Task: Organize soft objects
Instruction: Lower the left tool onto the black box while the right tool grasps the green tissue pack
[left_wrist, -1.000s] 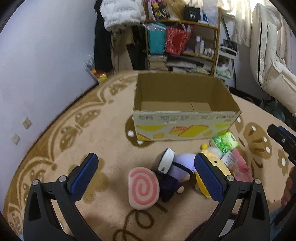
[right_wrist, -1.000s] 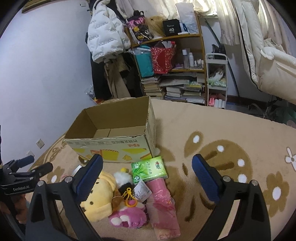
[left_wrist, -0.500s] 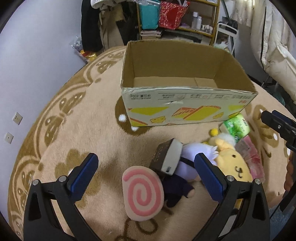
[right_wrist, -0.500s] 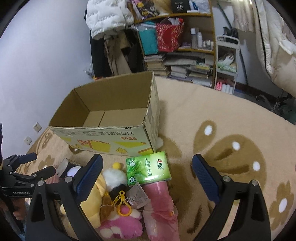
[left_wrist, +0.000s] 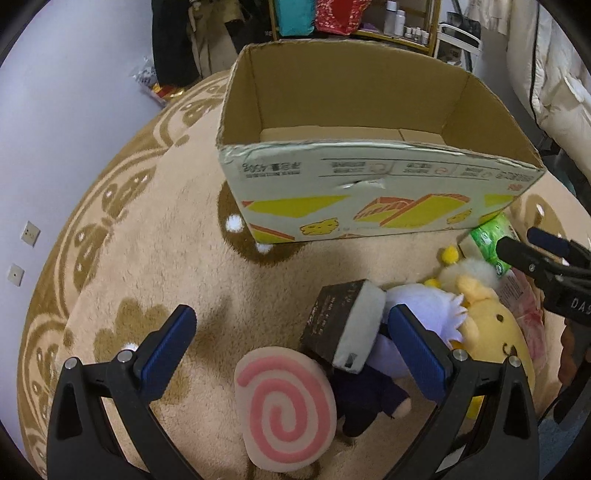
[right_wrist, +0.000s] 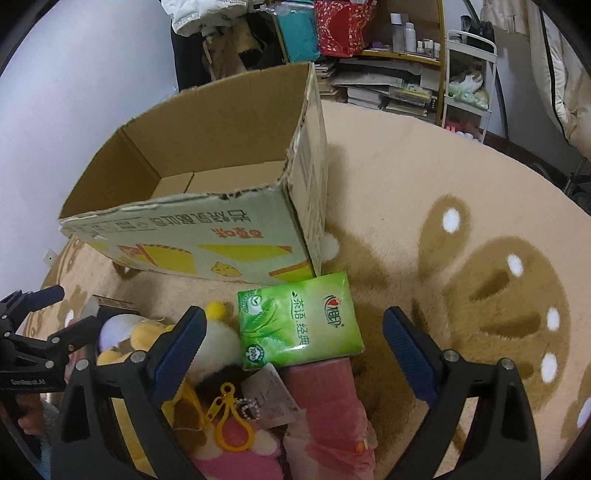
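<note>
An open cardboard box (left_wrist: 369, 184) stands on the rug; it also shows in the right wrist view (right_wrist: 207, 229). In front of it lie a pink swirl cushion (left_wrist: 286, 406), a purple-haired doll with a dark tag (left_wrist: 354, 332) and a yellow plush (left_wrist: 495, 332). My left gripper (left_wrist: 291, 339) is open just above the cushion and doll. My right gripper (right_wrist: 295, 343) is open over a green tissue pack (right_wrist: 299, 321), a pink pack (right_wrist: 325, 398) and a pink plush with a yellow clip (right_wrist: 236, 443).
A round beige rug (right_wrist: 443, 184) with brown patterns covers the floor. Shelves with books and bags (right_wrist: 388, 55) stand behind the box. A white padded coat (left_wrist: 554, 74) hangs at the right. The wall (left_wrist: 55, 110) is at the left.
Both grippers have moved forward and down toward the pile of soft things and the box. Both stay open and empty.
</note>
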